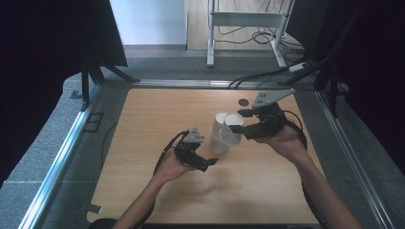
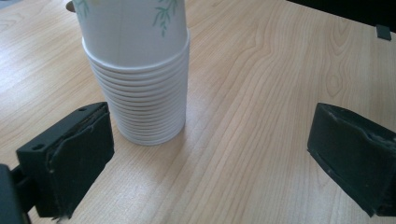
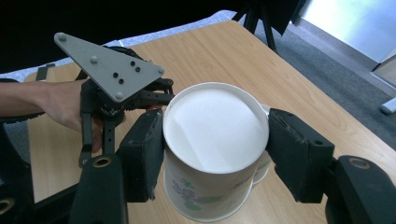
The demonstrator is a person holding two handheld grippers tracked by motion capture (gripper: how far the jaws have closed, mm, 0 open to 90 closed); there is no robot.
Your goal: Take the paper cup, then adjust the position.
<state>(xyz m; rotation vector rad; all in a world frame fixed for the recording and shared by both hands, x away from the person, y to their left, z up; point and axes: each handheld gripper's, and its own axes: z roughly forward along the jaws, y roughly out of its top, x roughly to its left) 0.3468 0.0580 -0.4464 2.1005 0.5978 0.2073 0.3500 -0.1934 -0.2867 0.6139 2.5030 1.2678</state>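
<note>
Right gripper (image 3: 215, 154) clamps a white leaf-printed paper cup (image 3: 212, 140) — it may crumple; left gripper (image 2: 210, 154) gapes empty beside the nested white cup stack (image 2: 140, 93).

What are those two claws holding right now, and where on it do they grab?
The right gripper clamps a paper cup by its sides, just under the rim. The left gripper holds nothing; its jaws stand open beside the stack of cups.

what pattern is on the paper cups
White with a green leafy sprig print on the paper cups; it shows best in the left gripper view.
</note>
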